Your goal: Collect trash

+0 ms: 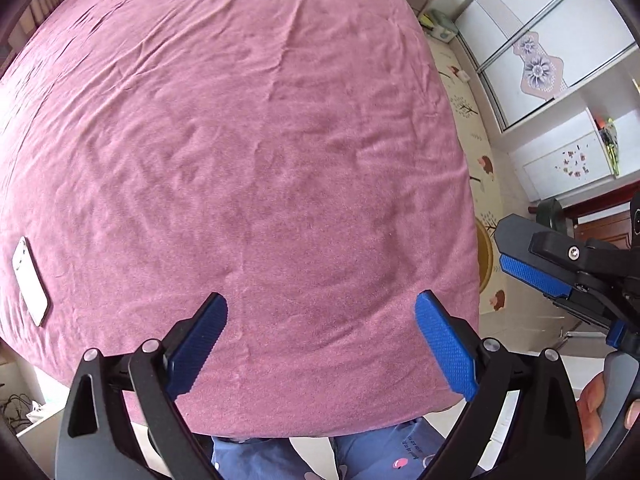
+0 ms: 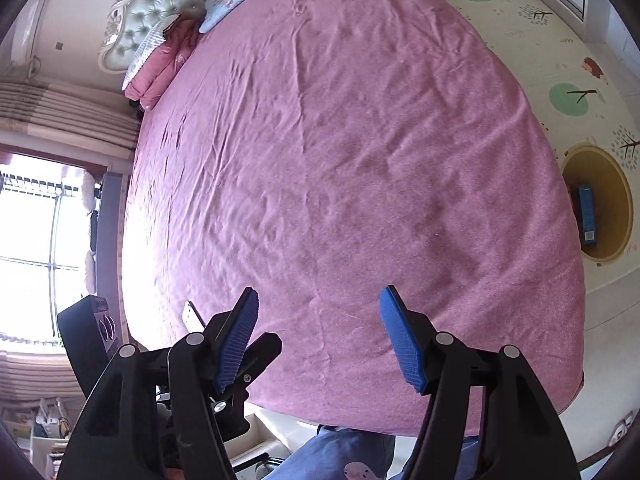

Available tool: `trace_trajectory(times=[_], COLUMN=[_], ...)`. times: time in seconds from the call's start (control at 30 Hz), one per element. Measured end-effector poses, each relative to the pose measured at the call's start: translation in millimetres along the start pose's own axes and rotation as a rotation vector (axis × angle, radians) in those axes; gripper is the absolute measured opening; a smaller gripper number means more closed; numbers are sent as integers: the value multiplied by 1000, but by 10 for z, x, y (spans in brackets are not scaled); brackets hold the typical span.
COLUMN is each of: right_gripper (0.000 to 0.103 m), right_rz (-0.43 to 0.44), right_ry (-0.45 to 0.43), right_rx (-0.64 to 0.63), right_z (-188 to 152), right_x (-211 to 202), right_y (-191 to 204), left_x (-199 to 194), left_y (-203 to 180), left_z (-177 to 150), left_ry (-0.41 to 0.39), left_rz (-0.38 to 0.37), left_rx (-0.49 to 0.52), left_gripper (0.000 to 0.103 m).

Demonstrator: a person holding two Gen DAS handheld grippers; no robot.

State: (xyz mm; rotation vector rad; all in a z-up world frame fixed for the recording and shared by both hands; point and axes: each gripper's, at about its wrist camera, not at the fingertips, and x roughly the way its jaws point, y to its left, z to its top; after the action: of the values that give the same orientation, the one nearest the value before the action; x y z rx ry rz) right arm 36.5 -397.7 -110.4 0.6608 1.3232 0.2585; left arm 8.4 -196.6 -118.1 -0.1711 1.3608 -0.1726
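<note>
My left gripper (image 1: 322,304) hangs open above the near end of a pink bed sheet (image 1: 248,152), with nothing between its blue pads. My right gripper (image 2: 319,300) is open too, empty, over the same end of the bed. One of its blue pads (image 1: 532,276) shows at the right edge of the left wrist view. A round yellow bin (image 2: 600,204) stands on the floor to the right of the bed, and a blue box (image 2: 587,216) lies inside it. No loose trash shows on the sheet.
A white phone (image 1: 30,280) lies on the sheet near the left edge. Pillows and folded bedding (image 2: 168,60) lie by the headboard. A patterned play mat (image 2: 540,40) covers the floor on the right, and white wardrobes (image 1: 552,40) stand beyond. The person's blue trousers (image 1: 360,456) are at the foot.
</note>
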Motion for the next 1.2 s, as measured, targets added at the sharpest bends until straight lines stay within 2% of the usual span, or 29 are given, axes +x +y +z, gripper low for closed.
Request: trace_trajectory(times=[0.13, 0.3, 0.53, 0.77, 0.9, 1.2], right_gripper=[62, 68, 75, 90, 91, 94], right_rz=[4, -22, -39, -60, -80, -88], right_ry=[-19, -82, -162, -260, -318, -343], right_rx=[-44, -124, -197, -207, -197, -282], right_z=[-94, -210, -371, -428, -449, -534], right_x=[-99, -321, -476, -596, -667, -690], right_y=[312, 686, 1016, 1188, 1240, 1443], left_x=[-271, -658, -1100, -1376, -1510, -1675], left_y=[173, 381, 574, 685, 716, 798], left_z=[-7, -34, -151, -183, -206, -231], left_ry=[-50, -123, -233, -309, -353, -414], left_rz=[7, 20, 56, 96, 122, 101], left_rx=[-46, -84, -107, -91, -79, -96], left_gripper=[97, 98, 98, 98, 99, 99])
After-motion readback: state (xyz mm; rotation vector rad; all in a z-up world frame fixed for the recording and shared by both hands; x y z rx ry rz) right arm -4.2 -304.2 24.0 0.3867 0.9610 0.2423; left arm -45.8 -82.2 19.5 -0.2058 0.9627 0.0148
